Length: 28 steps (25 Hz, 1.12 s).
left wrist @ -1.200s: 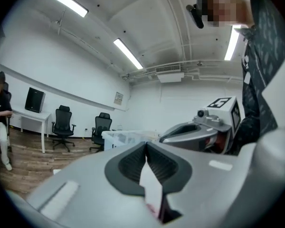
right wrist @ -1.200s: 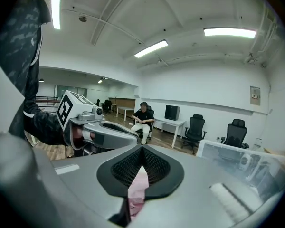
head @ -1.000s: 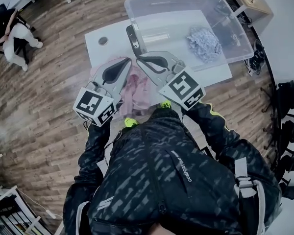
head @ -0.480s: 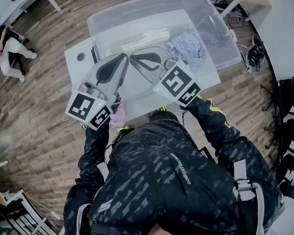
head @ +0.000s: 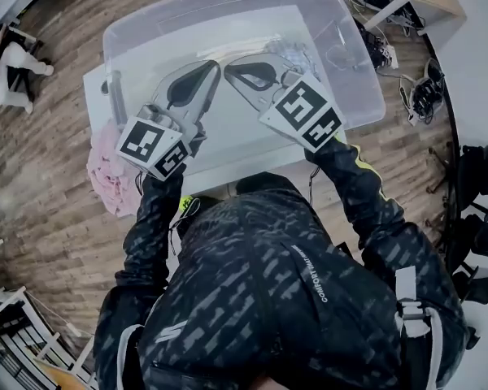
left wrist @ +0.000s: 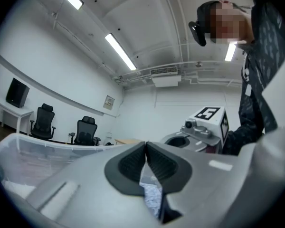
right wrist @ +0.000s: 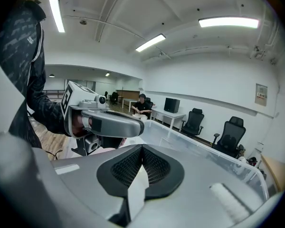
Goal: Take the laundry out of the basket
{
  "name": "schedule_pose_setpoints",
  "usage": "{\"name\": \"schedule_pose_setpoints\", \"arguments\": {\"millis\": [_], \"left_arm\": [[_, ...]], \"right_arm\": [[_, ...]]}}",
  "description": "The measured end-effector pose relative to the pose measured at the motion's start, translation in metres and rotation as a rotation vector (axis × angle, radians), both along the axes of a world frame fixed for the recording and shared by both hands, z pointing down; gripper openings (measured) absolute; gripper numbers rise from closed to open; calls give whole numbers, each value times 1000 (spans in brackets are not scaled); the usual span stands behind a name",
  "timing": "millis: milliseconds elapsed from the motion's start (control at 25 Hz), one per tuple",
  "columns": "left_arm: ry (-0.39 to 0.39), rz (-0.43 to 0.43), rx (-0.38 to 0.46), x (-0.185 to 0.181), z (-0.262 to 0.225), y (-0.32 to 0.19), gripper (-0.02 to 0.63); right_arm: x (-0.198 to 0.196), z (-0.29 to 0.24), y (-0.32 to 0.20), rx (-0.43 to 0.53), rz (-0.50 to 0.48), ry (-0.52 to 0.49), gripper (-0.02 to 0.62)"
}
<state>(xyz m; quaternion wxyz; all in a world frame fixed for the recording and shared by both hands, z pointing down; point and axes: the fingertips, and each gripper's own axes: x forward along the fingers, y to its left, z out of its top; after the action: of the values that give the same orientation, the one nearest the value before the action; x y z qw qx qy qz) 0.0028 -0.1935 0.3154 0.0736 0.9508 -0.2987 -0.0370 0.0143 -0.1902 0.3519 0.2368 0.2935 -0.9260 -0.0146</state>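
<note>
Two closed hand-held grippers [head: 214, 67] [head: 230, 63] between basket [head: 343, 49] walls

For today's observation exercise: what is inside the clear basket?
A blue-and-white patterned garment lies inside the basket. The right claw covers most of it from above, so its full shape cannot be seen.

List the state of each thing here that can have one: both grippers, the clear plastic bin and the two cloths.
Clear plastic bin: upright, no lid on.
Left gripper: shut, empty, over the bin.
Right gripper: shut, empty, over the bin.
Blue-and-white patterned cloth: crumpled, in the bin.
Pink cloth: crumpled, out of the bin, at the white table's left edge.
</note>
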Motion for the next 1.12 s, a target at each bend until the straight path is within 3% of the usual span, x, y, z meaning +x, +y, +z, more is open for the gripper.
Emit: {"name": "schedule_pose_setpoints", "arguments": {"millis": [200, 560, 800, 1120], "left_arm": [[-49, -34, -43, 25, 45, -26, 9], [-64, -50, -148, 29, 97, -35, 9], [-52, -59, -182, 22, 100, -42, 9], [-44, -83, -183, 15, 100, -46, 9]], "right_arm": [[34, 34, -27, -27, -29, 88, 0], [87, 112, -57, -217, -19, 228, 26], [101, 173, -67, -333, 17, 324, 96], [133, 260, -79, -503, 32, 466, 264]]}}
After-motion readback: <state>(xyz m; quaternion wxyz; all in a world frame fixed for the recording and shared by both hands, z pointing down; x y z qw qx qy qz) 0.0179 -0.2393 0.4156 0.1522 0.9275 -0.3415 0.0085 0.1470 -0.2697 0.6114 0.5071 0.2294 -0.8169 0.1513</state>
